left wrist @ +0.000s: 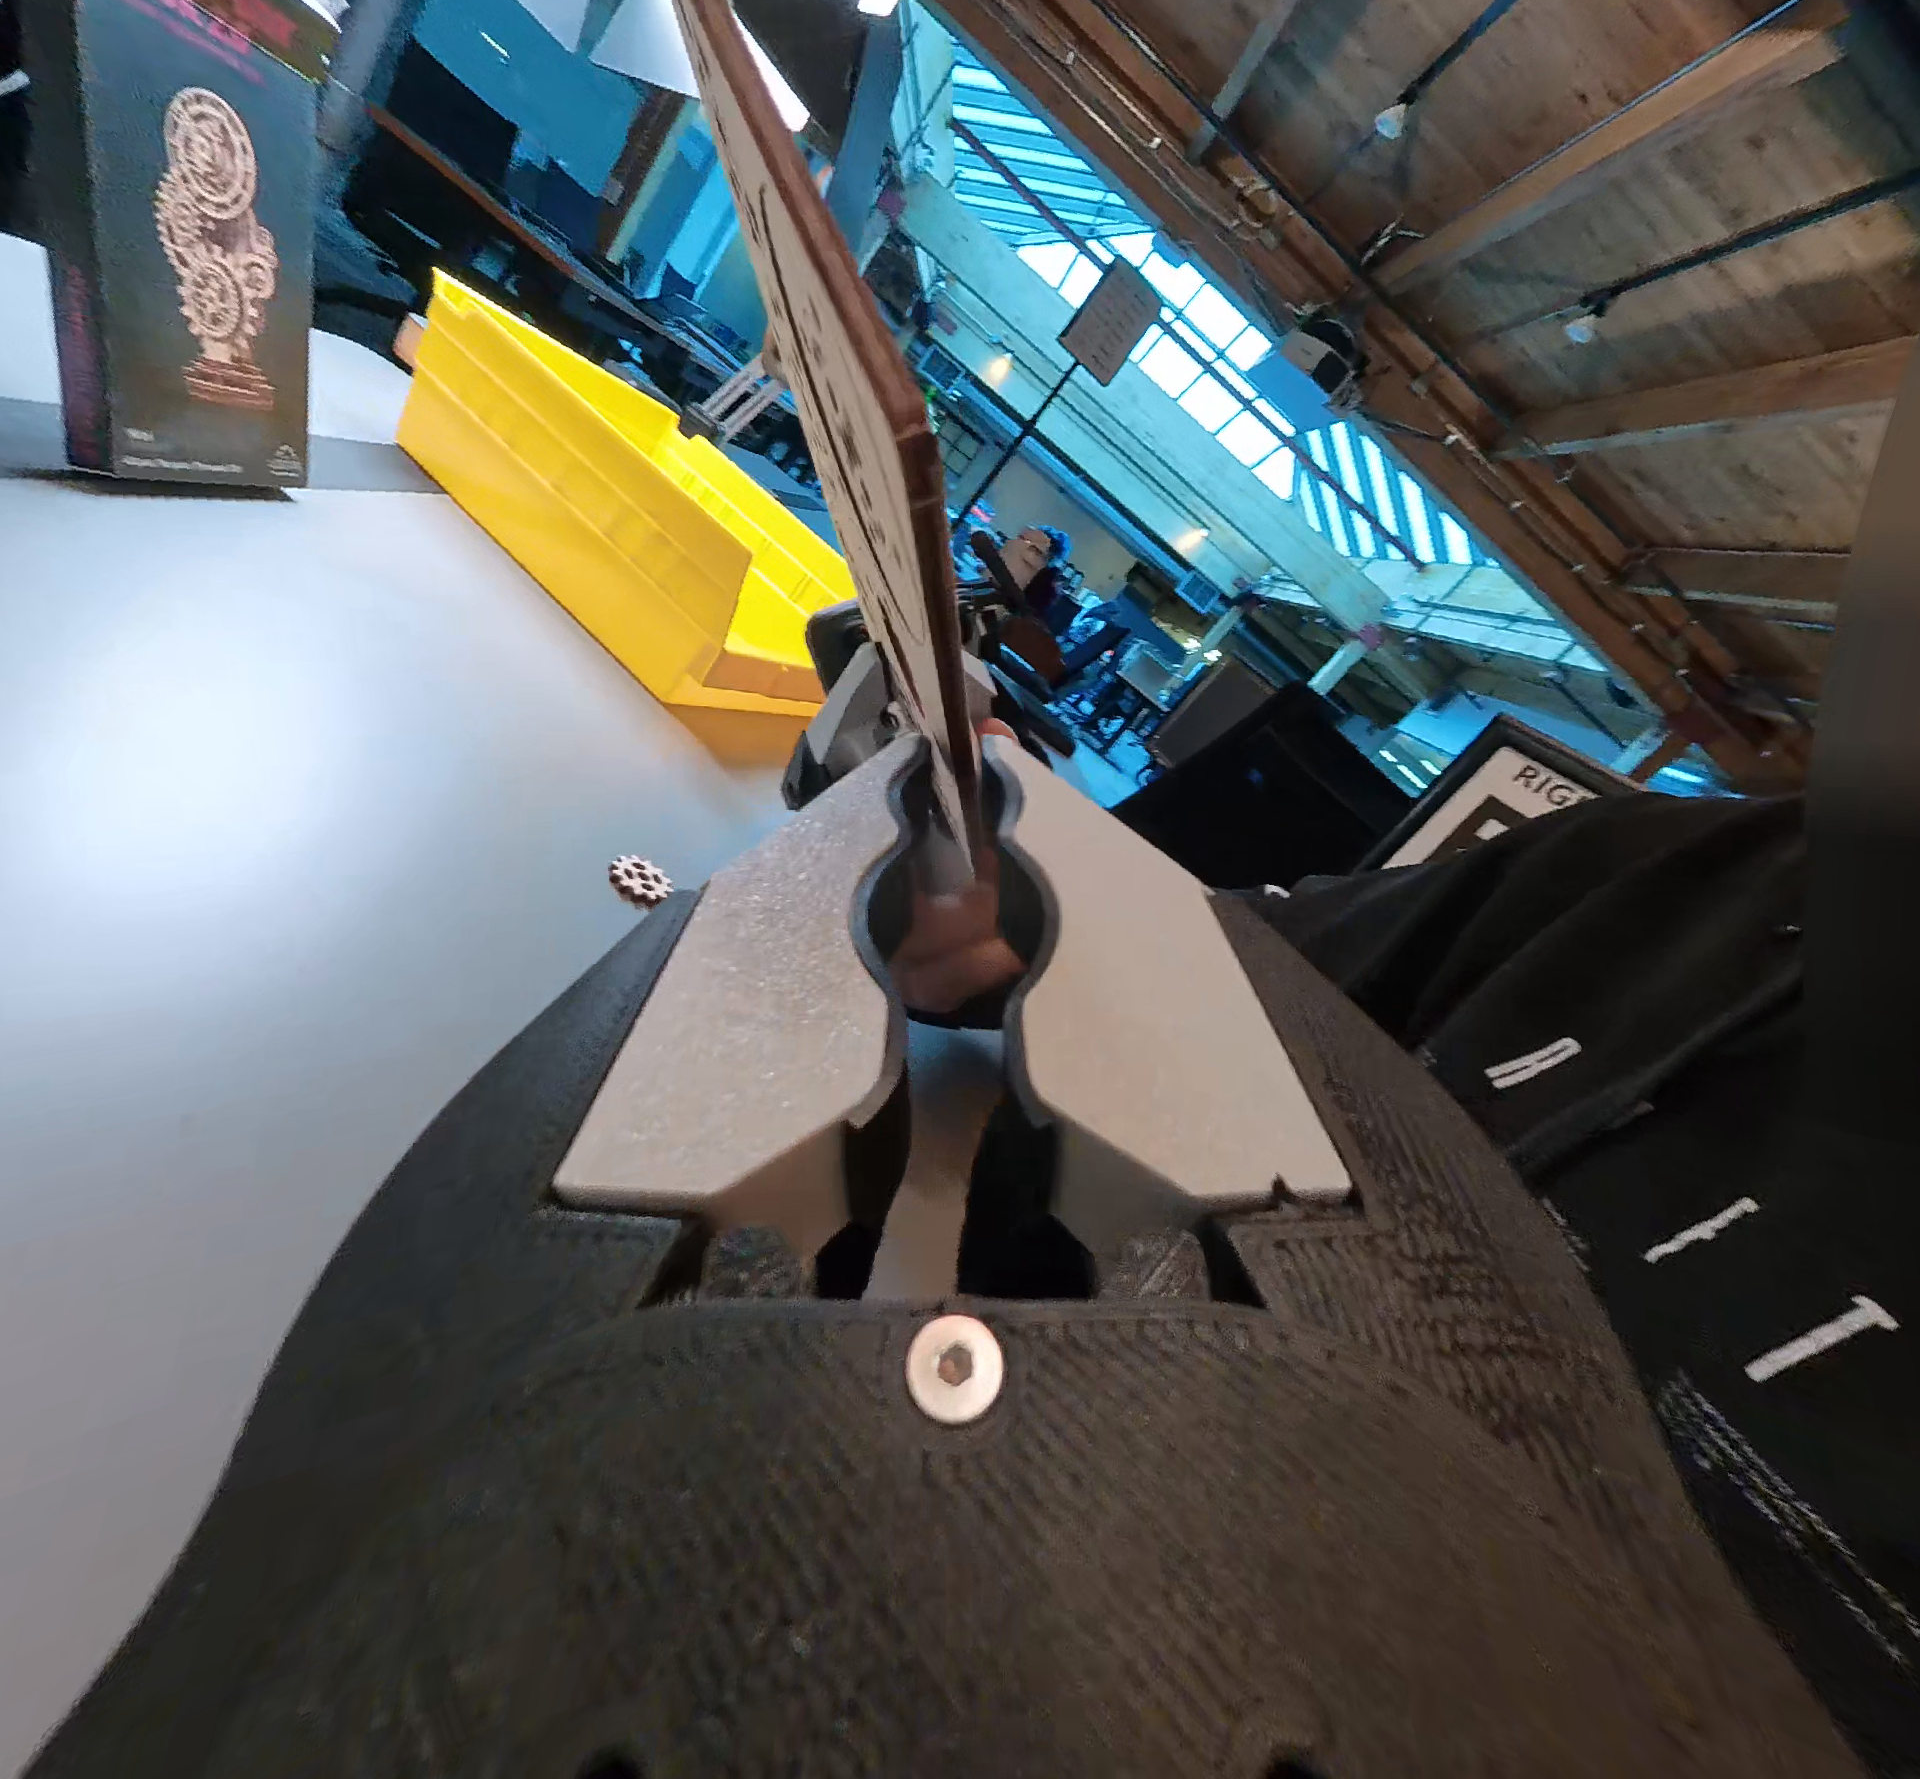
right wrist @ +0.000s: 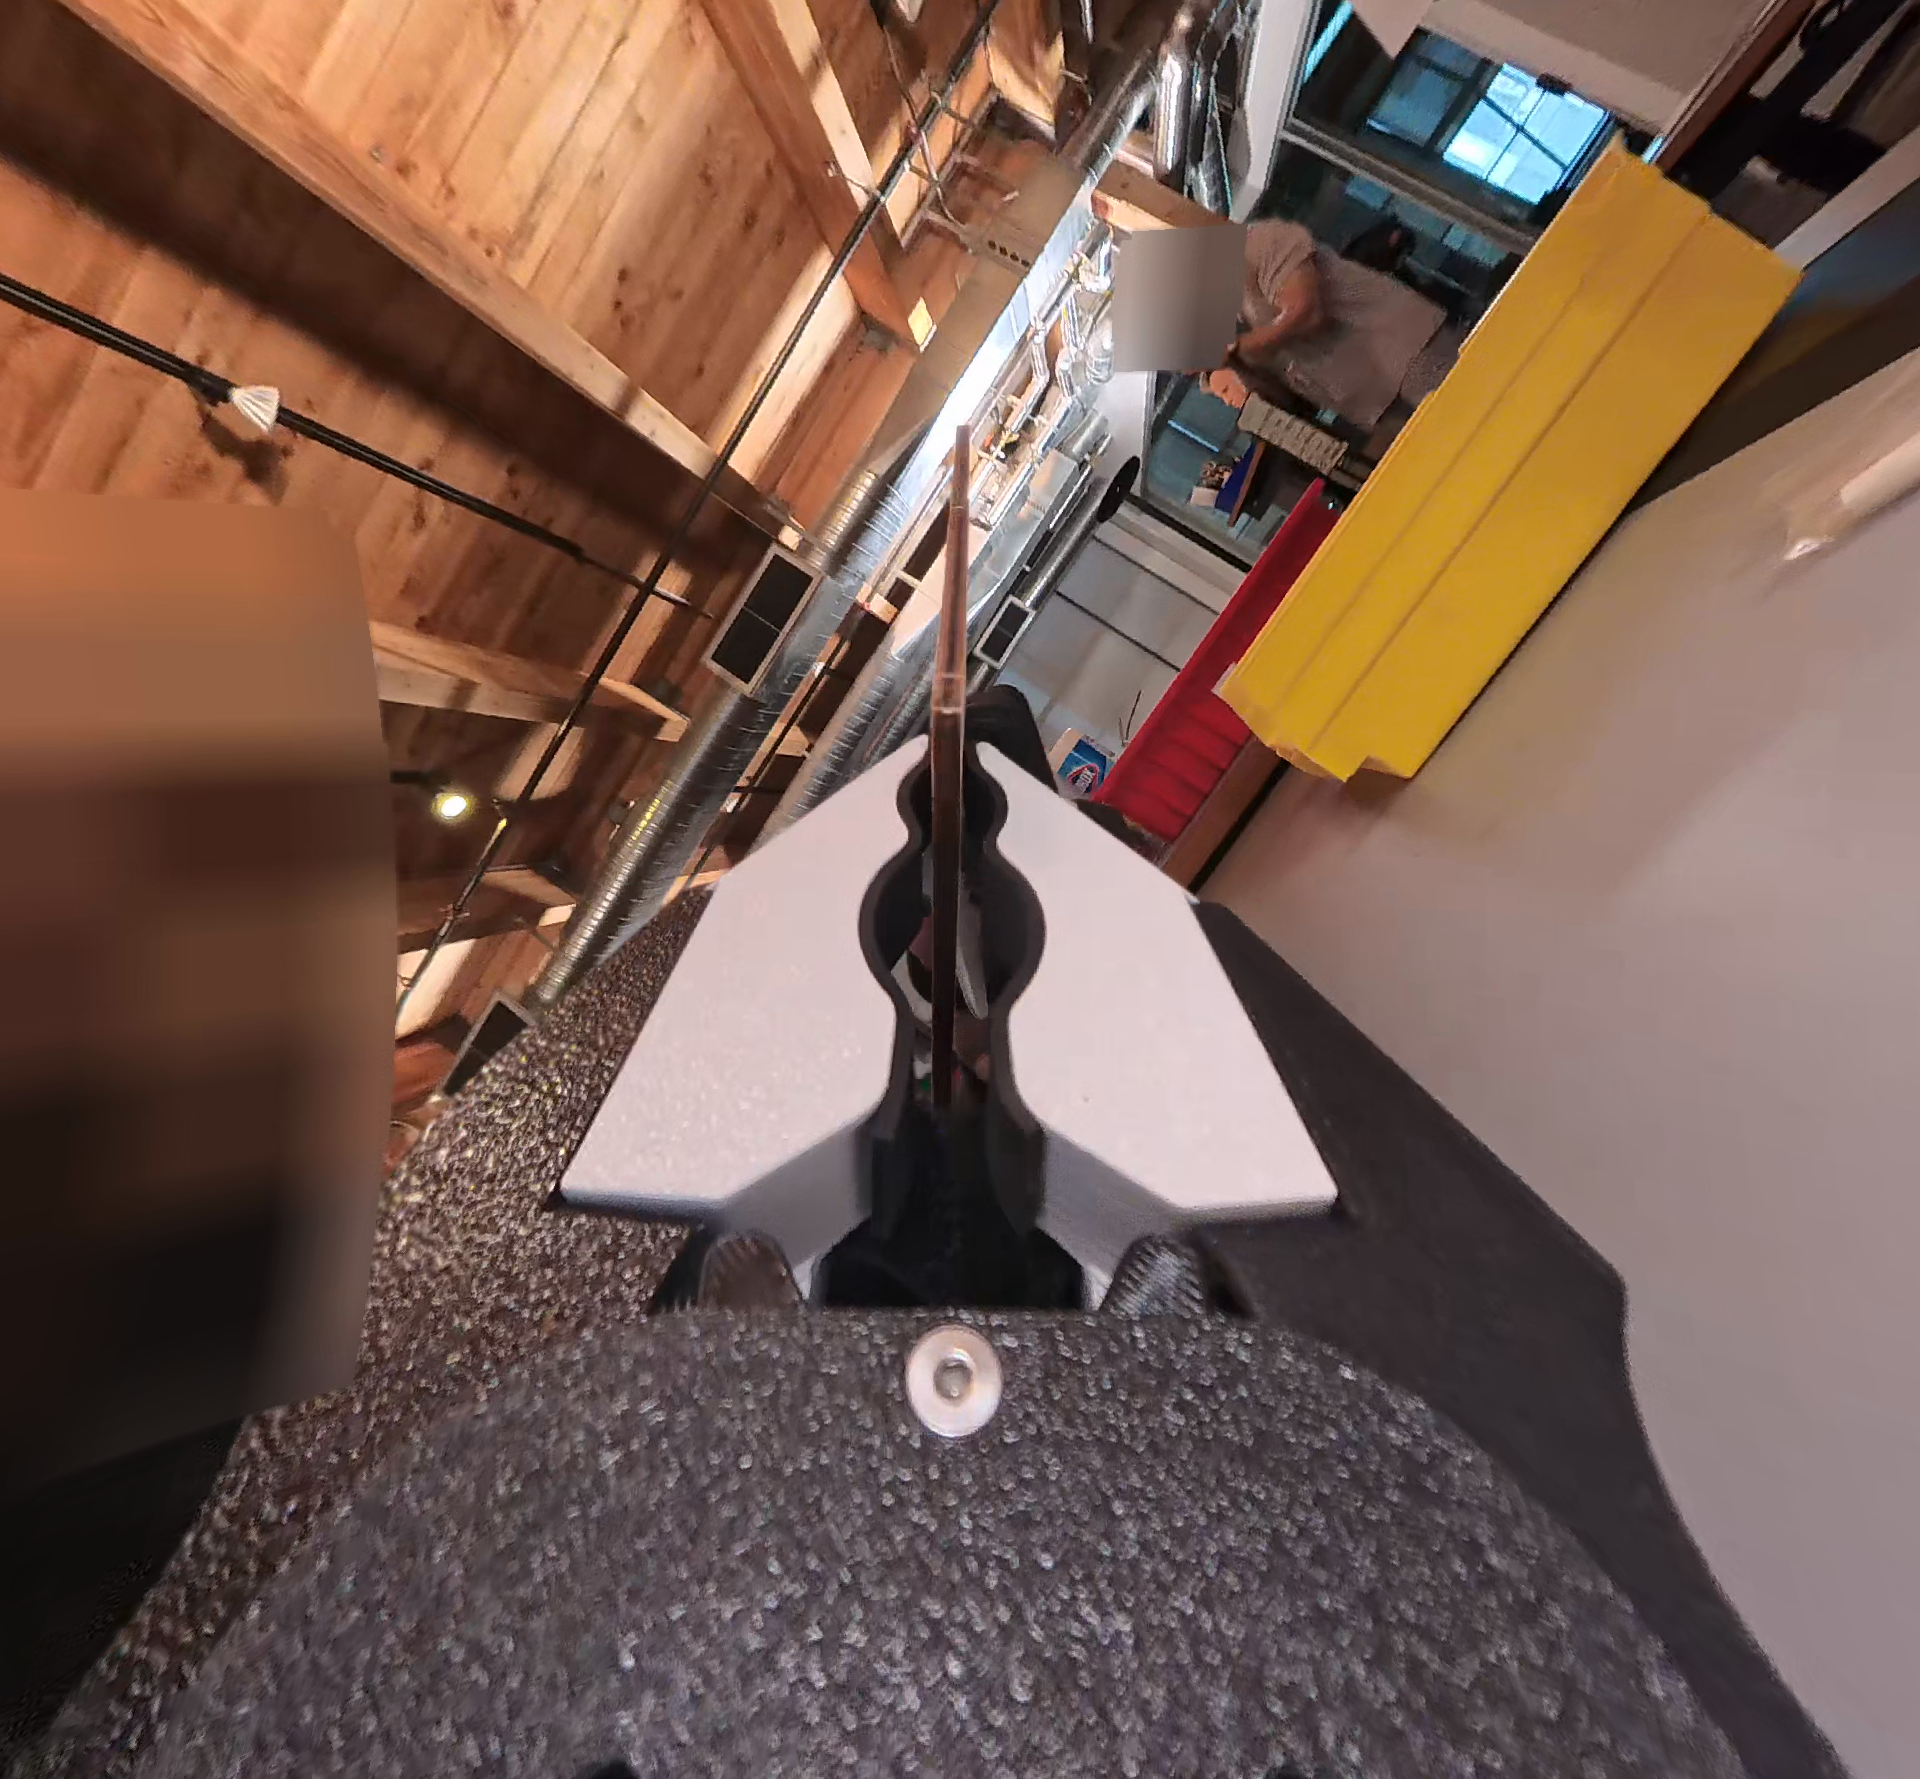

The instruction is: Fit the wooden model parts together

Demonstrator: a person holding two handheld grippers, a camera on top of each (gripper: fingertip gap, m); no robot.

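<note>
My left gripper (left wrist: 956,763) is shut on a thin wooden sheet (left wrist: 831,327) with laser-cut model parts. The sheet stands up from the jaws, tilted, nearly edge-on. Part of the other gripper (left wrist: 842,690) shows just behind the sheet's lower end. A small wooden gear (left wrist: 639,877) lies on the white table (left wrist: 260,742) left of my fingers. My right gripper (right wrist: 951,753) is shut on a thin wooden sheet (right wrist: 952,586) seen exactly edge-on, lifted off the table (right wrist: 1558,1054). I cannot tell whether both grip the same sheet.
A yellow bin (left wrist: 623,503) lies on the table, also in the right wrist view (right wrist: 1507,482) next to a red bin (right wrist: 1184,721). A black box picturing a gear model (left wrist: 177,202) stands at the far left. A dark garment (left wrist: 1610,1054) is close on the right. There is about 6 centimetres between the tips of the two grippers.
</note>
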